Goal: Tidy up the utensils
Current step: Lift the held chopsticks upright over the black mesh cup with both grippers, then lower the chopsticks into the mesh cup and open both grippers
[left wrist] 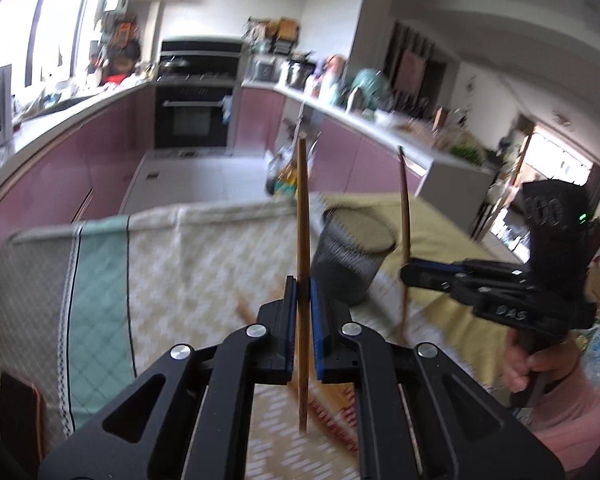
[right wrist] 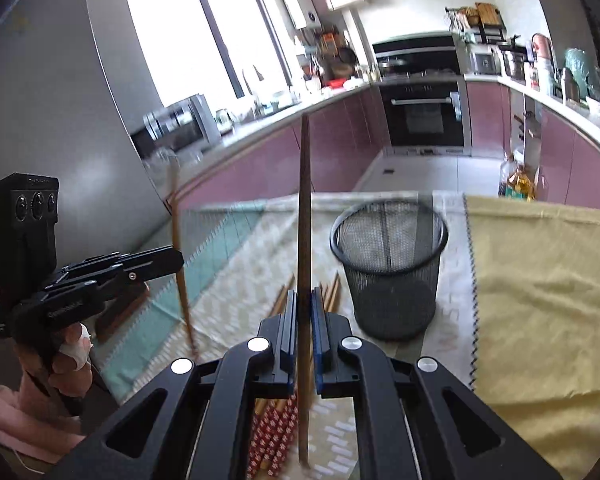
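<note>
Low in the right-wrist frame, a bundle of red-patterned wooden chopsticks (right wrist: 274, 436) lies on the pale zigzag-woven cloth (right wrist: 240, 280) over the surface. The right claw (right wrist: 304, 316) pinches one slim brown chopstick (right wrist: 305, 216) upright. At frame left, the left claw (right wrist: 180, 258) clamps another (right wrist: 179, 240), nearly vertical. Beyond, unobstructed, stands a black round wire-mesh basket (right wrist: 392, 272) beside yellow fabric (right wrist: 540, 300).
</note>
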Demonstrator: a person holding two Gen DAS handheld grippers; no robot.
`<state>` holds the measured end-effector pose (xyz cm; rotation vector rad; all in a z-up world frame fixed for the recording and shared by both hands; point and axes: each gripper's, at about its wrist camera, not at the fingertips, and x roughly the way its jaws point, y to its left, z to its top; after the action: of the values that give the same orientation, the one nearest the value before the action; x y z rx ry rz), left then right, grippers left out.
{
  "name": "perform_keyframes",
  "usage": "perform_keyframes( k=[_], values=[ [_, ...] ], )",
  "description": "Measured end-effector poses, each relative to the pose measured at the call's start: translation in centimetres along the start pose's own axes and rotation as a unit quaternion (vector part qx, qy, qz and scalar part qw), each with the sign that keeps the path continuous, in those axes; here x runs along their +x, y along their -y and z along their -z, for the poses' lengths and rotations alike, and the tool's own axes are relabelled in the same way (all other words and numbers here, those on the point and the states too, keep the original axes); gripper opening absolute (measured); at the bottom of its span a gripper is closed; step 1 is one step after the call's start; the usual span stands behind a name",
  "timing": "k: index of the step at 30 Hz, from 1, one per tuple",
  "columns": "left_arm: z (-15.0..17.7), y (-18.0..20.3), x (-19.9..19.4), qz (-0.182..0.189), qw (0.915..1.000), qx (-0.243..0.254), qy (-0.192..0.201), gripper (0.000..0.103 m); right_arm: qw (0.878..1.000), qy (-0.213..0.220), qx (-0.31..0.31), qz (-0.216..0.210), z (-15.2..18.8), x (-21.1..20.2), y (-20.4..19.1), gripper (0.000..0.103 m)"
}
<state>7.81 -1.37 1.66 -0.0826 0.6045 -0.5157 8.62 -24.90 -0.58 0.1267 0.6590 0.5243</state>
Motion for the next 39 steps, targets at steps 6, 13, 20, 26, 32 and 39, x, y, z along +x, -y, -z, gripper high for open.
perform_keyframes(
  k=[6,13,20,26,32,39],
  values=[
    [-3.9,1.1,-1.5,0.018,0.9985,0.009,0.052,0.007,0.999,0.051,-0.015,-0.005,-3.5,-1.9,-0.2,0.006],
    [-9.4,2.9,-0.8,0.046,0.9943,0.013,0.095,0.007,0.995,0.095,-0.032,0.006,-7.5,-3.6,0.6,0.006],
    [-12.7,4.2,2.8,0.057,0.9948,0.02,0.082,0.007,0.993,0.107,-0.026,0.032,-9.9,-3.4,2.8,0.006],
    [-10.9,4.9,8.4,0.049,0.9982,0.034,0.003,0.007,0.998,0.034,-0.007,0.044,-9.1,0.7,5.3,0.006],
    [-9.2,4.1,12.6,0.04,0.9975,0.043,-0.04,0.007,0.998,-0.035,0.005,0.052,-7.5,4.3,6.0,0.006],
    [-9.0,3.4,14.7,0.021,0.9978,0.043,-0.045,0.011,0.997,-0.047,0.028,0.057,-7.4,5.7,7.0,0.007]
  ],
)
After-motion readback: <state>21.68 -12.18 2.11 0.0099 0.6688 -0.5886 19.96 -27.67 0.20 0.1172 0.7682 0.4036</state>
